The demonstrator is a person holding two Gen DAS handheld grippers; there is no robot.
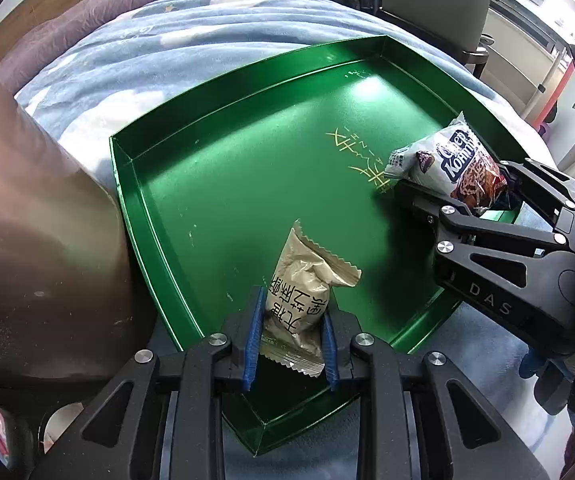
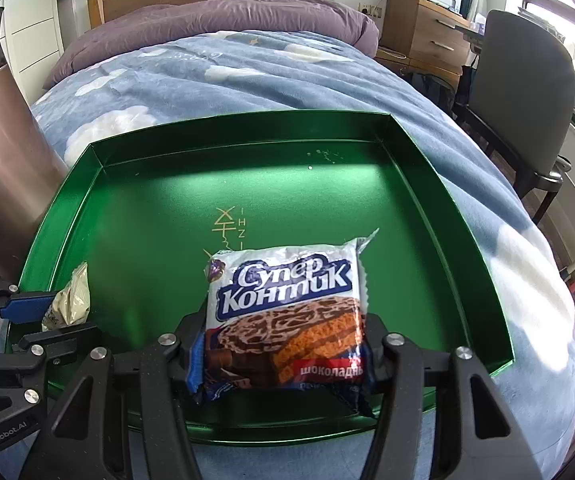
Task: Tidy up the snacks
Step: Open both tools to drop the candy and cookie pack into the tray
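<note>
A green tray (image 1: 215, 184) lies on the bed; it also shows in the right wrist view (image 2: 147, 216). My left gripper (image 1: 290, 344) is shut on a beige snack packet (image 1: 303, 292) over the tray's near corner; the packet also shows in the right wrist view (image 2: 71, 300). My right gripper (image 2: 283, 356) is shut on a white and blue Super Kontik biscuit packet (image 2: 287, 304) over the tray's near edge. In the left wrist view the right gripper (image 1: 463, 192) holds that packet (image 1: 447, 160) at the tray's right side.
The tray rests on a blue cloud-pattern blanket (image 2: 247, 76) with a purple duvet (image 2: 215, 16) behind. A brown panel (image 1: 27, 220) stands at the left. A grey chair (image 2: 527, 92) and a wooden drawer unit (image 2: 419, 36) stand to the right.
</note>
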